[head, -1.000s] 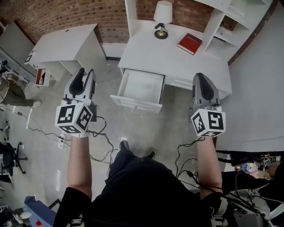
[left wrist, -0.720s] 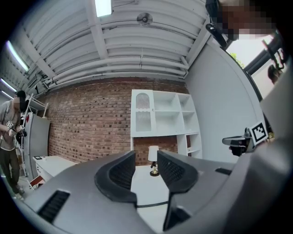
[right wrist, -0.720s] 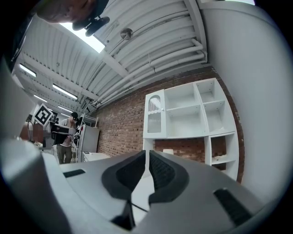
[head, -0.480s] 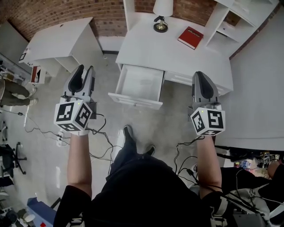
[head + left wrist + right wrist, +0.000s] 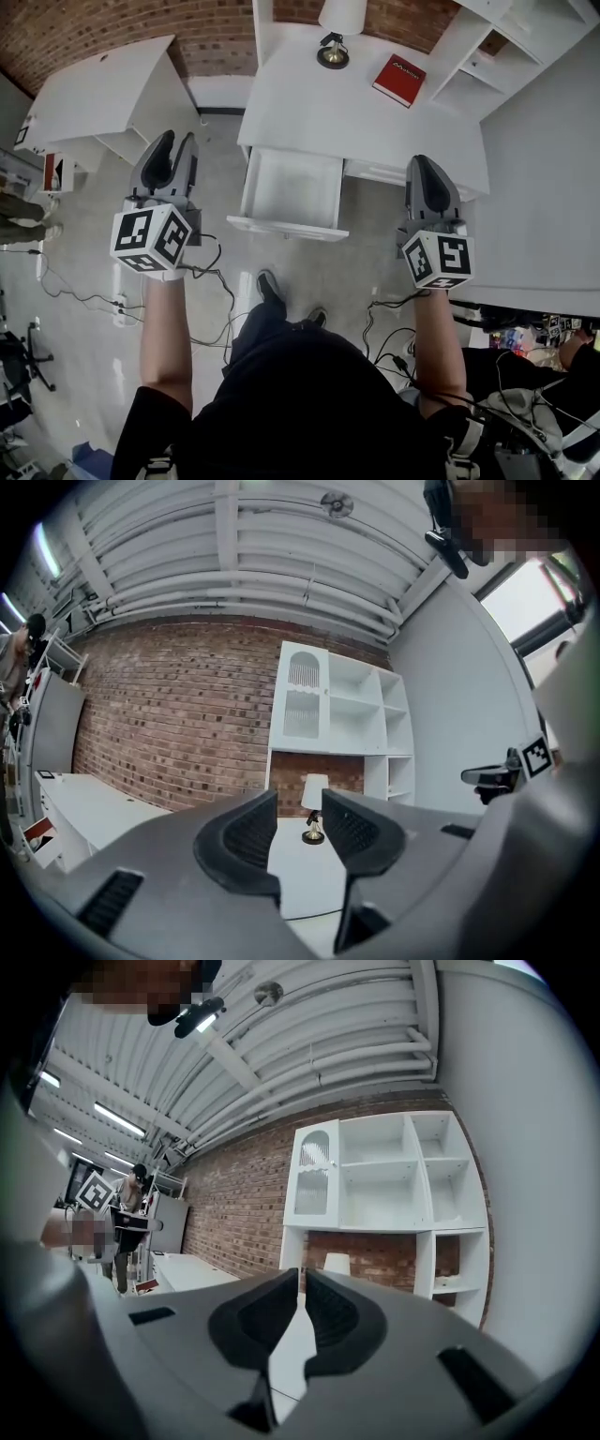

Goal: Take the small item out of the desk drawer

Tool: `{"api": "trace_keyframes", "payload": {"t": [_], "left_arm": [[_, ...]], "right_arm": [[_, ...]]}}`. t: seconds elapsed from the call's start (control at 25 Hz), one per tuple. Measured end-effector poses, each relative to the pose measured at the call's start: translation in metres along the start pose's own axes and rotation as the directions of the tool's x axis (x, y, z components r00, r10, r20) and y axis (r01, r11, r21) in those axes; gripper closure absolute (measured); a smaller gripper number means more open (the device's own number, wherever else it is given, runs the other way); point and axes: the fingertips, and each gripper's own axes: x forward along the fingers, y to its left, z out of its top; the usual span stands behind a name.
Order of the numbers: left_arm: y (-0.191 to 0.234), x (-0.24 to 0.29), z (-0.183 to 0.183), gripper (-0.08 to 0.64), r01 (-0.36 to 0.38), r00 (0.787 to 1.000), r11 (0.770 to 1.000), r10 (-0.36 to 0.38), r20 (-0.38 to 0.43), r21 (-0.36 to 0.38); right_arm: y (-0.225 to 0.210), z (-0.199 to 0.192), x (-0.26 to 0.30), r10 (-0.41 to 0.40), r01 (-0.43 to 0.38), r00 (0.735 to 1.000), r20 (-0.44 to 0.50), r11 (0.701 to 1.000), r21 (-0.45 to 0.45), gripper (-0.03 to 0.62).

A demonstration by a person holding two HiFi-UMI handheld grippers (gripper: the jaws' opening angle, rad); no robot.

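White drawer [image 5: 291,187] open, pulled out of desk [image 5: 356,117] toward the person. Against one second ago: drawer seen square-on in the head view instead of skewed; left gripper [image 5: 174,141] higher in that view, now level with the drawer's side; right gripper [image 5: 422,164] at much the same spot. Drawer located between the two grippers: just right of the left gripper's tips, left of the right gripper's tips, touched by neither. Shallow rectangular tray with plain pale floor, low walls and flat front panel [image 5: 286,228] nearest the person. Small item not discernible inside from this view. Tray close to square as seen, so long axis not fixable; front panel's long edge crosswise to both grippers' fingers, slide direction parallel to them, open side facing up. Left gripper jaws apart with a clear gap, nothing gripped; lamp [image 5: 315,789] visible far beyond through the gap. Right gripper jaws drawn almost together, only a thin slit between the pads, nothing in it. Red book [image 5: 398,80] on desk top, well ahead of right gripper.
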Motion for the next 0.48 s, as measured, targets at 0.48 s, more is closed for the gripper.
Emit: {"api": "trace_keyframes", "payload": {"t": [0.48], "left_arm": [[0.081, 0.057, -0.02, 0.414, 0.037, 0.999, 0.998, -0.039, -0.02, -0.058]], "right_arm": [[0.03, -0.001, 0.072, -0.054, 0.052, 0.997, -0.047, 0.998, -0.043, 0.569]]}}
